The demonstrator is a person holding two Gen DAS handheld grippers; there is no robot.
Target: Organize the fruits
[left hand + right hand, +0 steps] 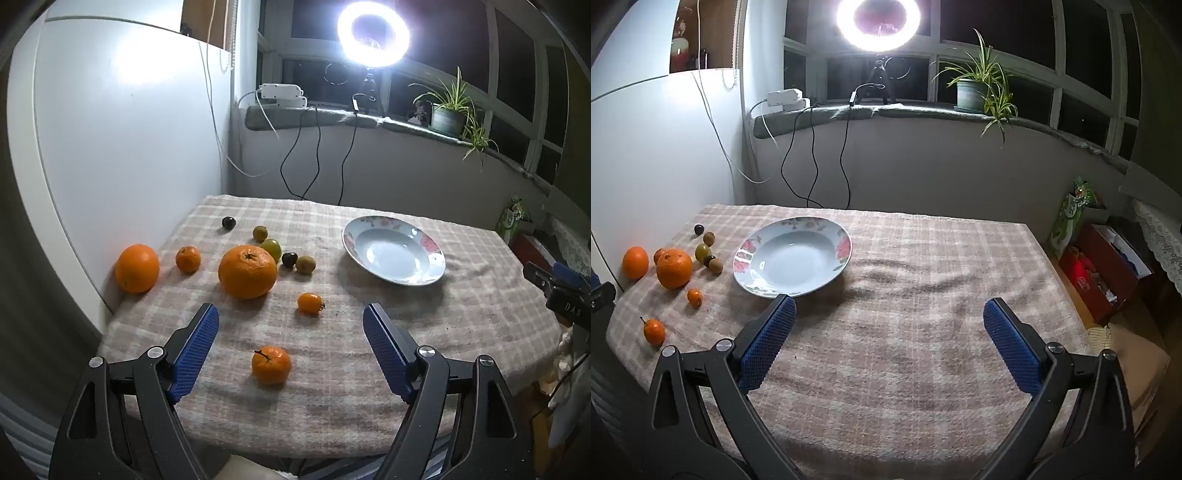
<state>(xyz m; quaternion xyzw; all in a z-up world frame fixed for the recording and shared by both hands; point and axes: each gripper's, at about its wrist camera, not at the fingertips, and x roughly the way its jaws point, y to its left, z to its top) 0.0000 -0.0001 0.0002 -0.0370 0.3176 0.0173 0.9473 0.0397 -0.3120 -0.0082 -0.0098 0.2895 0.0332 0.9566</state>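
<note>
A white floral plate (pixel 430 243) (pixel 842 240) stands empty on the checked tablecloth. Left of it lie several fruits: a big orange (pixel 246 271) (pixel 674 268), another orange (pixel 137 268) (pixel 635 262) by the wall, a small mandarin (pixel 188 259), a stemmed mandarin (pixel 271 364) (pixel 654 331), a small orange tomato (pixel 310 302) (pixel 695 297), a green fruit (pixel 272 248), two brownish fruits (pixel 305 264) and two dark ones (pixel 228 222). My left gripper (pixel 291 314) is open above the stemmed mandarin, apart from it. My right gripper (pixel 888 308) is open over bare cloth, right of the plate.
A white panel (pixel 129 129) stands along the table's left edge. Behind are a windowsill with a ring light (pixel 373 33), a potted plant (pixel 971 92) and hanging cables (pixel 812 158). Boxes (pixel 1108 273) sit on the floor to the right. The table's front edge is close.
</note>
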